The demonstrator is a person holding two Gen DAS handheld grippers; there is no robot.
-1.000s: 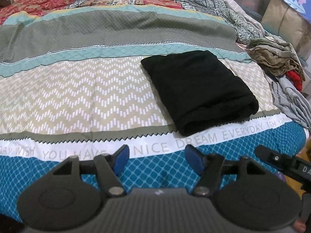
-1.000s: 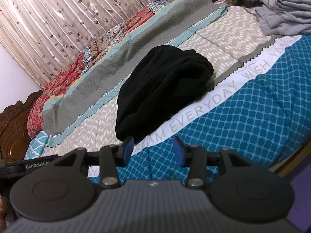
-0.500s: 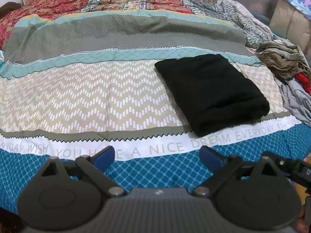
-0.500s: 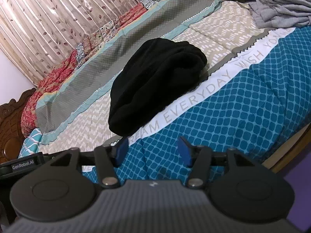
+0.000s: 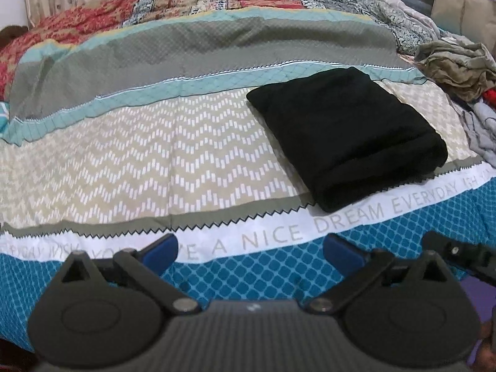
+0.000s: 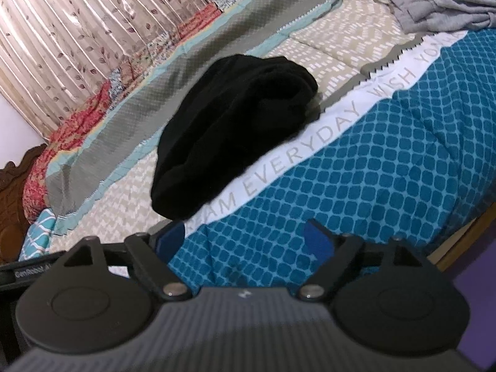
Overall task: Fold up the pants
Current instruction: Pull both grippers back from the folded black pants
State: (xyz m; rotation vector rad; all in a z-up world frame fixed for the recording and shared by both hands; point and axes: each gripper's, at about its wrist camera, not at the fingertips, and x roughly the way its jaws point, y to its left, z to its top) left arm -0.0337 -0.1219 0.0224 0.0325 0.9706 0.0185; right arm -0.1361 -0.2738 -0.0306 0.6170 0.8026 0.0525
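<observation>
I see the black pants folded on the bedspread, near edge touching its white lettered band. Left gripper and right gripper jaws just spread wide, nothing between them, both short of the pants.

A home bedroom is shown. A bed is spread ahead of the tongs with a patterned quilt printed with "NICE DREAM EVERYDAY". Pleated leaf-print curtains are hung beyond its far side, a carved wooden headboard is seen far left, and loose clothes are heaped to the right.
</observation>
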